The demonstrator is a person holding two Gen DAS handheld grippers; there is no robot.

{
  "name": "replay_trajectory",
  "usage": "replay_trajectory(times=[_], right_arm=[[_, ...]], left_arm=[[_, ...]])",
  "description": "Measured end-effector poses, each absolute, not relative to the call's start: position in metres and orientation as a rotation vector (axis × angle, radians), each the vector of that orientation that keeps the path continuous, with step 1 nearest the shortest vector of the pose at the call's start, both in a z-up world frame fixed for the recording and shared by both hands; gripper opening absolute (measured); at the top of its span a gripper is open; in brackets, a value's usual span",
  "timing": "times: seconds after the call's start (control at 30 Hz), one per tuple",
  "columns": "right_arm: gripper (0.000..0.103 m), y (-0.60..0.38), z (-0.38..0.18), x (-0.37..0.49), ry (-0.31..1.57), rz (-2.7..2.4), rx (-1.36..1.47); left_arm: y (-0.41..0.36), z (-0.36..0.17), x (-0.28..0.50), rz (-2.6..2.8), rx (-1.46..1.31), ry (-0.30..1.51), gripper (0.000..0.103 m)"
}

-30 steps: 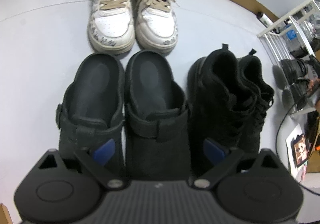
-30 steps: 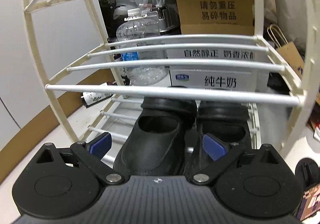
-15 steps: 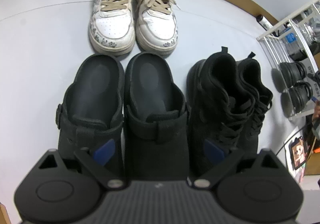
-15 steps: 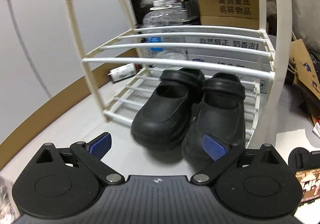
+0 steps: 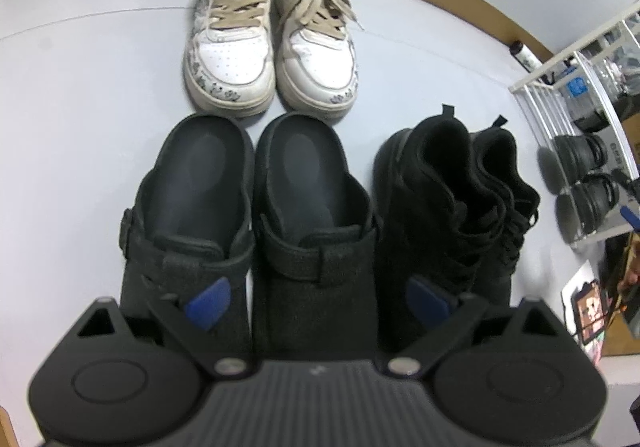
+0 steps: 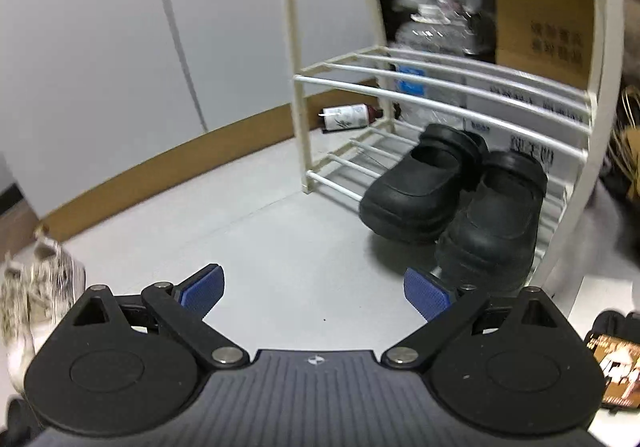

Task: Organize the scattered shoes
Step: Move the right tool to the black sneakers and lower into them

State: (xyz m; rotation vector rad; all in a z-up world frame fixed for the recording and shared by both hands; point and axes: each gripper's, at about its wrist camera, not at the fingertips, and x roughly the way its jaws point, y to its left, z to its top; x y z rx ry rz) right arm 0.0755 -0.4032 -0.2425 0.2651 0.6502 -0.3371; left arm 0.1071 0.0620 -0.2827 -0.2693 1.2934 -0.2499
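On the pale floor in the left wrist view lie a pair of white sneakers [image 5: 270,47], a pair of black felt clogs [image 5: 252,199] and a pair of black lace-up sneakers [image 5: 456,191]. My left gripper [image 5: 318,297] hovers open above the toes of the clogs, holding nothing. In the right wrist view a pair of black rubber clogs [image 6: 456,203] stands on the bottom tier of the white wire shoe rack [image 6: 440,95]. My right gripper [image 6: 314,293] is open and empty over the bare floor in front of the rack.
A small bottle [image 6: 346,117] lies on the floor by the rack's left post. Cardboard boxes [image 6: 544,31] and a water bottle stand behind the rack. A brown baseboard [image 6: 160,163] runs along the wall. A white sneaker [image 6: 32,287] shows at the left edge.
My right gripper has pulled back out of the rack and swung left, leaving the black rubber clogs on the bottom tier. My left gripper has drifted slightly back above the floor shoes.
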Motion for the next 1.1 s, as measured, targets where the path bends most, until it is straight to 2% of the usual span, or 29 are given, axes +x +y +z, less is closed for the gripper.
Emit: replay_trajectory(times=[0.7,1.1], right_arm=[[0.099,-0.343,-0.257,0.035,0.886,-0.033,0.169],[0.098,-0.308,-0.254,0.026,0.934,0.143,0.01]], left_arm=[[0.06,-0.275,0.105,-0.251,-0.252,1.275,0.097],[0.082,-0.269,0.089,-0.19,-0.251,1.29,0.097]])
